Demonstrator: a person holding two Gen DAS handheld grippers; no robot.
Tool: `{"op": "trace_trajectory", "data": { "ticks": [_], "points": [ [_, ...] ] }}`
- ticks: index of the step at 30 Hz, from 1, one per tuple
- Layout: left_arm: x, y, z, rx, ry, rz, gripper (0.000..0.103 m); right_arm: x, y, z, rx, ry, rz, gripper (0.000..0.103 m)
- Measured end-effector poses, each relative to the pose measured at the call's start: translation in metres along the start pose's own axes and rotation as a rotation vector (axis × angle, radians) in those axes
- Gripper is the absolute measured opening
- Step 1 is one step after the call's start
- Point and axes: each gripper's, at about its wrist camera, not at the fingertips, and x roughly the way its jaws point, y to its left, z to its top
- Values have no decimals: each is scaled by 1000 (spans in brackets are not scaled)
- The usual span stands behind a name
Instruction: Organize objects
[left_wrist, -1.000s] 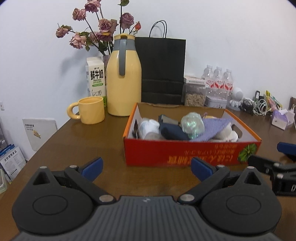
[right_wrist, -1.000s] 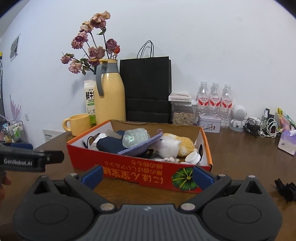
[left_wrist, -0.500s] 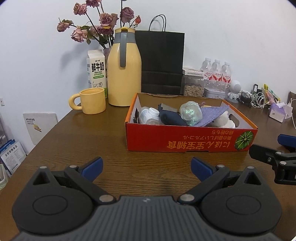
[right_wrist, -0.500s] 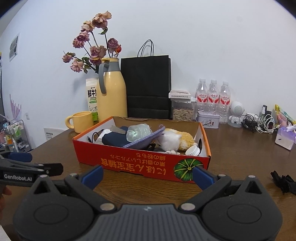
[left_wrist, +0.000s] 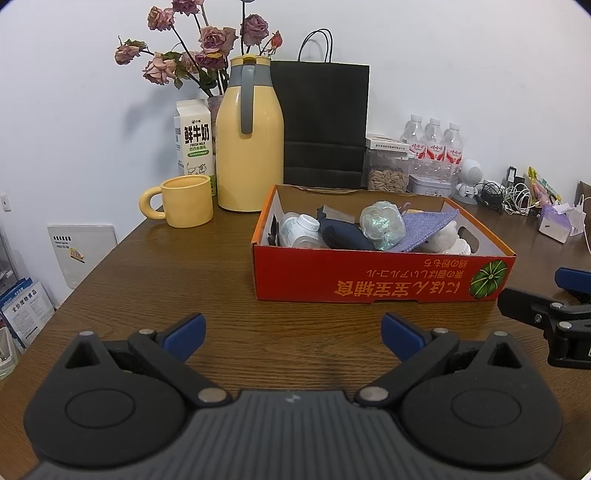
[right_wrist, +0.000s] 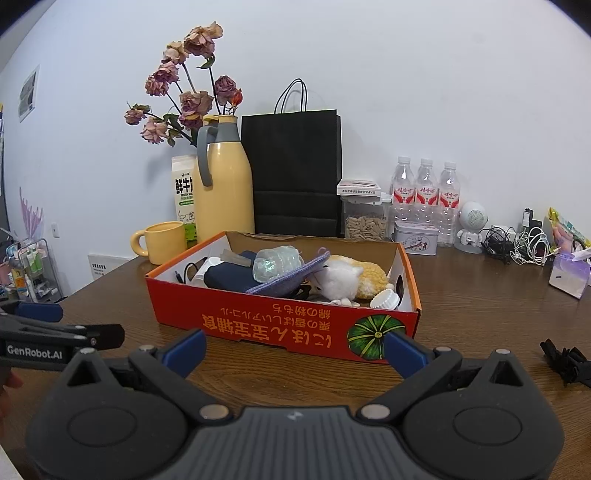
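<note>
A red cardboard box (left_wrist: 369, 282) (right_wrist: 280, 325) stands on the brown table. It holds a white bottle (left_wrist: 299, 230), a dark blue item (left_wrist: 341, 236), a crumpled clear plastic bottle (left_wrist: 382, 223) (right_wrist: 277, 260), a purple cloth (left_wrist: 424, 227) (right_wrist: 291, 278) and a plush toy (right_wrist: 351, 277). My left gripper (left_wrist: 291, 332) is open and empty, in front of the box. My right gripper (right_wrist: 293, 349) is open and empty, near the box's front wall.
A yellow mug (left_wrist: 184, 201), milk carton (left_wrist: 194, 142), yellow thermos (left_wrist: 249, 144), dried roses and a black paper bag (left_wrist: 325, 122) stand behind the box. Water bottles (right_wrist: 424, 199), a seed jar, cables and tissues are at the back right. A black clip (right_wrist: 565, 360) lies at right.
Both grippers have drawn back from the box, which looks smaller and farther. Both stay open and empty.
</note>
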Motion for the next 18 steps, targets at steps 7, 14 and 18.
{"op": "trace_trajectory", "data": {
  "ticks": [7,14,18],
  "points": [
    [0,0,0,2,0,0,103,0,0,0,0,0,0,103],
    [-1,0,1,2,0,0,103,0,0,0,1,-1,0,103],
    [-2,0,1,2,-2,-4,103,0,-1,0,0,0,0,103]
  ]
}}
